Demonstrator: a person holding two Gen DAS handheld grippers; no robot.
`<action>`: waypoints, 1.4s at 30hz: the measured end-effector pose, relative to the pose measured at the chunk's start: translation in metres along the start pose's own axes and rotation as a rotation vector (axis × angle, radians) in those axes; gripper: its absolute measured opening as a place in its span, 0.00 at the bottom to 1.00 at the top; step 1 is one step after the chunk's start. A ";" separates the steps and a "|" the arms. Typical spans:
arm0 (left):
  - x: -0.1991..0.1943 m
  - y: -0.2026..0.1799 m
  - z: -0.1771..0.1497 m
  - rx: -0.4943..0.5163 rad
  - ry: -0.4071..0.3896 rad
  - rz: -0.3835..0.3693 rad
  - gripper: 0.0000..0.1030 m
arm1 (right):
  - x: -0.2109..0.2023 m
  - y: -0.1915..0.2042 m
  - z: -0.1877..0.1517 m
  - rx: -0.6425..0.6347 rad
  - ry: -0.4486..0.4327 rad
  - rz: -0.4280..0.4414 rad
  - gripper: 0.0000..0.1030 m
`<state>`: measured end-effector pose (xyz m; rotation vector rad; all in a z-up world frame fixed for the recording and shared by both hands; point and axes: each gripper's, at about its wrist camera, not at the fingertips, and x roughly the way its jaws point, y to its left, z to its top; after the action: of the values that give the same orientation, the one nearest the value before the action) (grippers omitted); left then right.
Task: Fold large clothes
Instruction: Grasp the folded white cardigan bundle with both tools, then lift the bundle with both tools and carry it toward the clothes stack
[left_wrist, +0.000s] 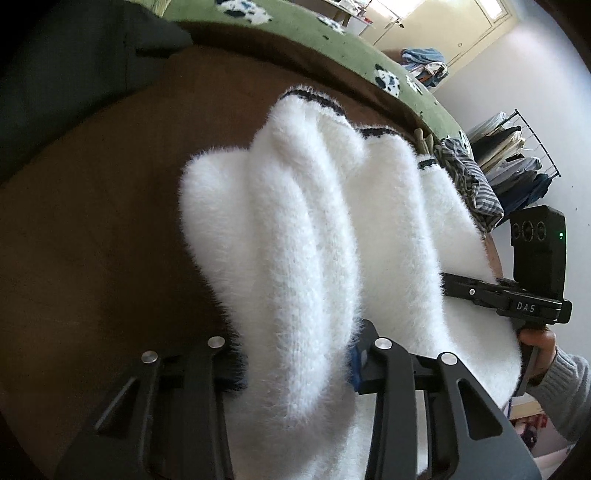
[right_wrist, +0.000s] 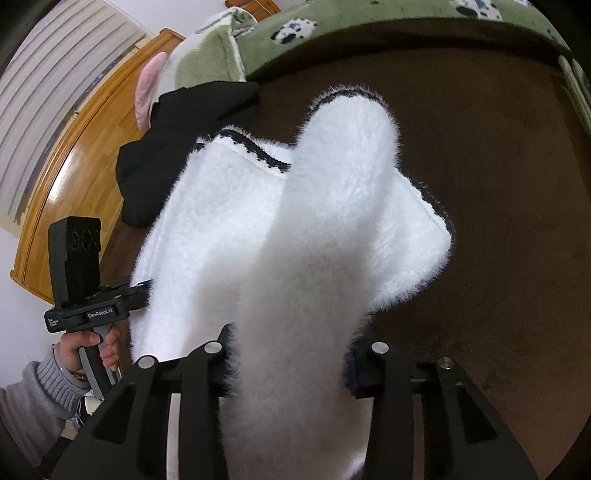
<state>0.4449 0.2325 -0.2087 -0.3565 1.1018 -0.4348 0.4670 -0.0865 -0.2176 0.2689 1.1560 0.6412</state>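
- Left gripper (left_wrist: 299, 365) & right gripper (right_wrist: 291, 365) each pinch the near edge of the fluffy white sweater (left_wrist: 295, 221).
- Sweater on brown blanket (left_wrist: 110, 240).
- Lift both evenly, fold fwd, keep edge straight.

A home bedroom: blanketed bed (left_wrist: 314, 33), clothes rack (left_wrist: 517, 155), wooden headboard (right_wrist: 92, 147).

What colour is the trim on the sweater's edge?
Dark, black or navy, on the white sweater; clearest in the right wrist view.

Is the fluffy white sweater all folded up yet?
Not yet. Both grippers, left and right, are pinching the white sweater, with bunched ridges between them. Its far end rests on the brown blanket. Laying it flat and folding remain.
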 end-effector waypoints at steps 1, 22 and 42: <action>-0.005 -0.002 0.001 0.003 -0.002 0.007 0.38 | -0.006 0.004 0.000 -0.006 -0.010 0.002 0.37; -0.203 -0.098 0.061 0.062 -0.055 0.105 0.34 | -0.174 0.138 0.044 -0.025 -0.113 0.014 0.36; -0.173 -0.177 0.097 0.219 0.022 0.007 0.34 | -0.257 0.102 0.013 0.133 -0.251 -0.074 0.35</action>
<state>0.4385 0.1735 0.0504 -0.1557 1.0648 -0.5487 0.3808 -0.1569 0.0359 0.4065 0.9635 0.4516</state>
